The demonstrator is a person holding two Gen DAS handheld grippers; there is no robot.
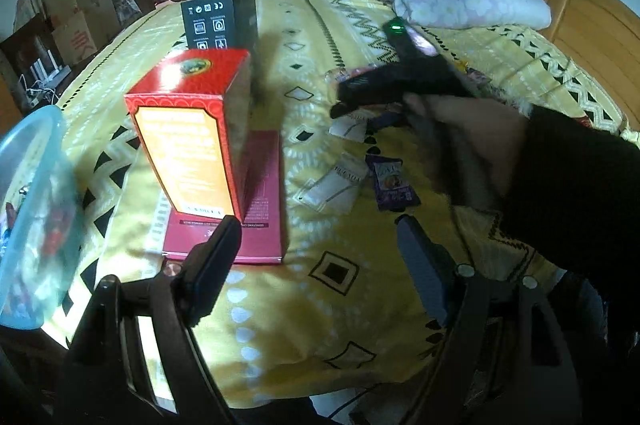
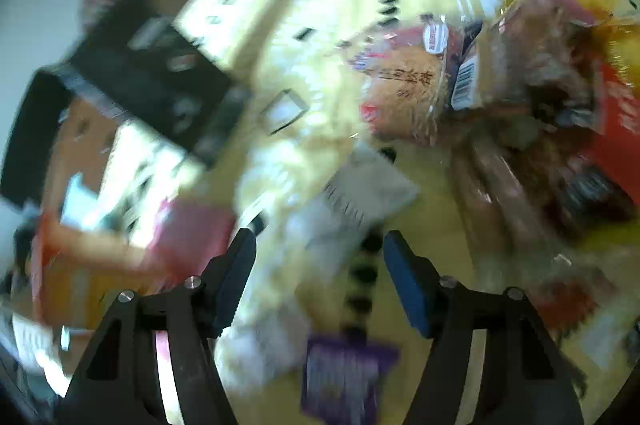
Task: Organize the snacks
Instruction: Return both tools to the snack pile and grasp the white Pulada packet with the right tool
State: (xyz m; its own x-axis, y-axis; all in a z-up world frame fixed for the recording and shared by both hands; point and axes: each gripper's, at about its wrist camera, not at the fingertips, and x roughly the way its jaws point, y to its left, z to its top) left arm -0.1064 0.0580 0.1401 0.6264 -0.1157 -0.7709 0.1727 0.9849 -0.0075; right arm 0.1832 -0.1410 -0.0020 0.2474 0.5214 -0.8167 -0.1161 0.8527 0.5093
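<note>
A bed with a yellow patterned cover (image 1: pixel 304 309) fills both views. Loose snack packets (image 2: pixel 404 85) lie scattered on the right of each frame: a white sachet (image 1: pixel 332 181) and a purple packet (image 1: pixel 394 185) near the middle, more heaped beyond. A blue plastic tub (image 1: pixel 32 209) at the left edge already holds a few items, so sorting looks begun but mostly unfinished. The left gripper (image 1: pixel 320 265) hangs at the bottom, jaws wide and empty. The right gripper (image 2: pixel 320 277), blurred, has its jaws apart with nothing between them, above the white sachet. An upright red box (image 1: pixel 188 129) on a flat maroon box (image 1: pixel 256 225) stands between tub and snacks.
</note>
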